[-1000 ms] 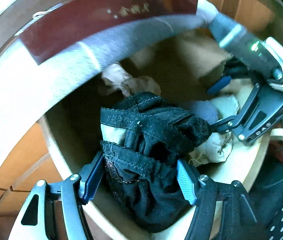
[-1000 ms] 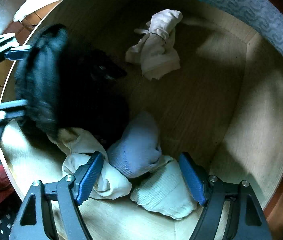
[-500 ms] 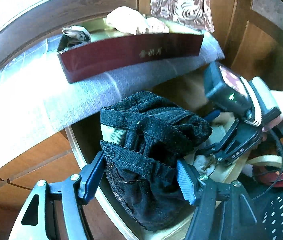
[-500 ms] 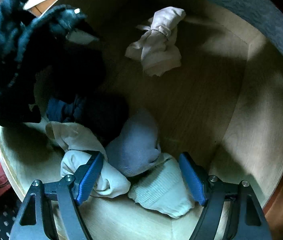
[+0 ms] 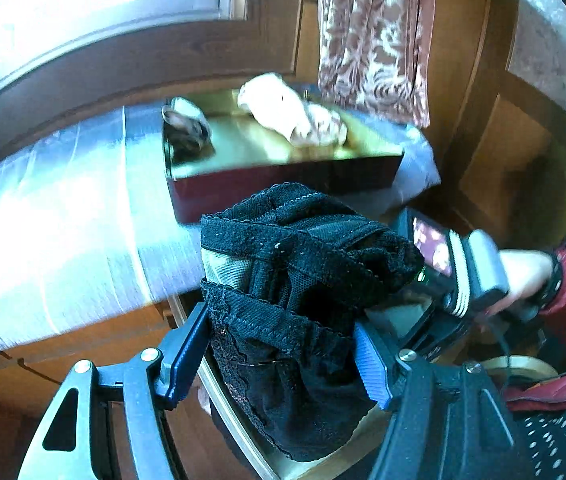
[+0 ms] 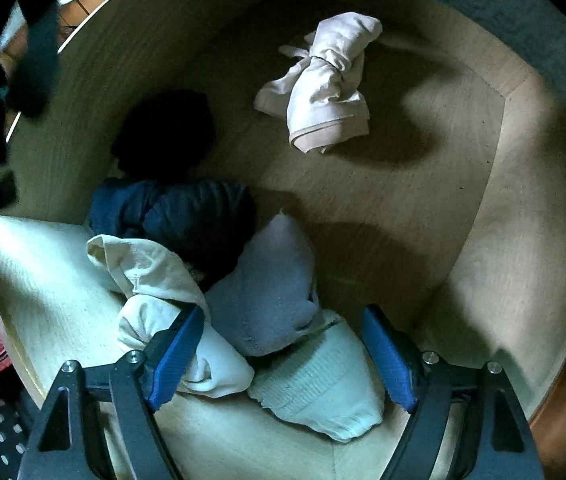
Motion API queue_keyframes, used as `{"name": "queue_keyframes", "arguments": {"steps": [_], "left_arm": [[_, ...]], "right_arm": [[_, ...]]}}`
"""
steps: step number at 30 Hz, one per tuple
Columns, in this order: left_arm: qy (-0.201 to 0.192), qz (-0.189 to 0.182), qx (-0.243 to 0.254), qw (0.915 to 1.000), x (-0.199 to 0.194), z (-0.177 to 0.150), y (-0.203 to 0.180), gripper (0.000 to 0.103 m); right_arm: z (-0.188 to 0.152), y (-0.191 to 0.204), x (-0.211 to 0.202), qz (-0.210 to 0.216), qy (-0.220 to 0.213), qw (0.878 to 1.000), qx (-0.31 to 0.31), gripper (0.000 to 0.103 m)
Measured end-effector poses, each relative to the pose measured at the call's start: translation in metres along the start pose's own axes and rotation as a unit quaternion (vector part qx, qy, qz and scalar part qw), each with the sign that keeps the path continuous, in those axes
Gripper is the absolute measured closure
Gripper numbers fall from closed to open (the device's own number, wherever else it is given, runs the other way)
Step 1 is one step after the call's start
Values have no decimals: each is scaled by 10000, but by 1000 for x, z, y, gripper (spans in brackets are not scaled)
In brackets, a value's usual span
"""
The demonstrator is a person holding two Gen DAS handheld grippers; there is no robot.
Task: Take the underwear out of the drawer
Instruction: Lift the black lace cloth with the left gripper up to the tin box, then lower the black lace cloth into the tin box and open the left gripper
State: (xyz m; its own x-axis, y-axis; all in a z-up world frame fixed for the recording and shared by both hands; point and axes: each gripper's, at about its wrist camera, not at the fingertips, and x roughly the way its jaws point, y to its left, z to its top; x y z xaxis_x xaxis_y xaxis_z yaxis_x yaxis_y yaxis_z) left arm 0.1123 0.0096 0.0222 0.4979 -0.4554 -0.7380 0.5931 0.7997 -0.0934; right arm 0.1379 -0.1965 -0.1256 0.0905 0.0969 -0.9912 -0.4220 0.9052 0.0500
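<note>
My left gripper (image 5: 279, 356) is shut on a bundle of black lace underwear (image 5: 295, 272), held up above the drawer's front rim (image 5: 223, 392). My right gripper (image 6: 283, 354) points straight down into the wooden drawer (image 6: 383, 208), and its jaws are opening. Between them lie a grey-blue garment (image 6: 267, 288), a cream one (image 6: 151, 272) and a pale ribbed one (image 6: 323, 388); the pads do not press on any. Further in lie a navy garment (image 6: 179, 216), a black one (image 6: 163, 132) and a knotted beige one (image 6: 323, 88).
A dark red tray (image 5: 283, 188) on the white cloth (image 5: 63, 220) atop the chest holds a beige garment (image 5: 291, 112) and a dark one (image 5: 185, 128). A patterned curtain (image 5: 371, 32) hangs behind. A person's hand (image 5: 523, 280) grips the right tool.
My left gripper has lifted the black underwear up out of the drawer, bringing the red tray into view. The underwear has left the right wrist view at the upper left.
</note>
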Motion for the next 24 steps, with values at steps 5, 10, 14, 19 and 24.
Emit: {"name": "queue_keyframes", "arguments": {"steps": [5,10,14,19,24], "left_arm": [[-171,0,30,9998,-12,30,5,35],[-347,125,29,9993,-12,73,11,35],[-479,144,-178,9986,4,118,18,35],[-585,305,-262,9975,38,166,25,35],[-319,181,-591,9976,83,197,37,35]], "right_arm": [[0,-1,1,52,-12,10000,-11,21],[0,-4,-4,61,32,10000,-57,21],[1,-6,-4,121,27,9999,-25,21],[2,-15,-1,199,-30,9998,-7,21],[-4,-20,-2,252,-80,9997,-9,21]]}}
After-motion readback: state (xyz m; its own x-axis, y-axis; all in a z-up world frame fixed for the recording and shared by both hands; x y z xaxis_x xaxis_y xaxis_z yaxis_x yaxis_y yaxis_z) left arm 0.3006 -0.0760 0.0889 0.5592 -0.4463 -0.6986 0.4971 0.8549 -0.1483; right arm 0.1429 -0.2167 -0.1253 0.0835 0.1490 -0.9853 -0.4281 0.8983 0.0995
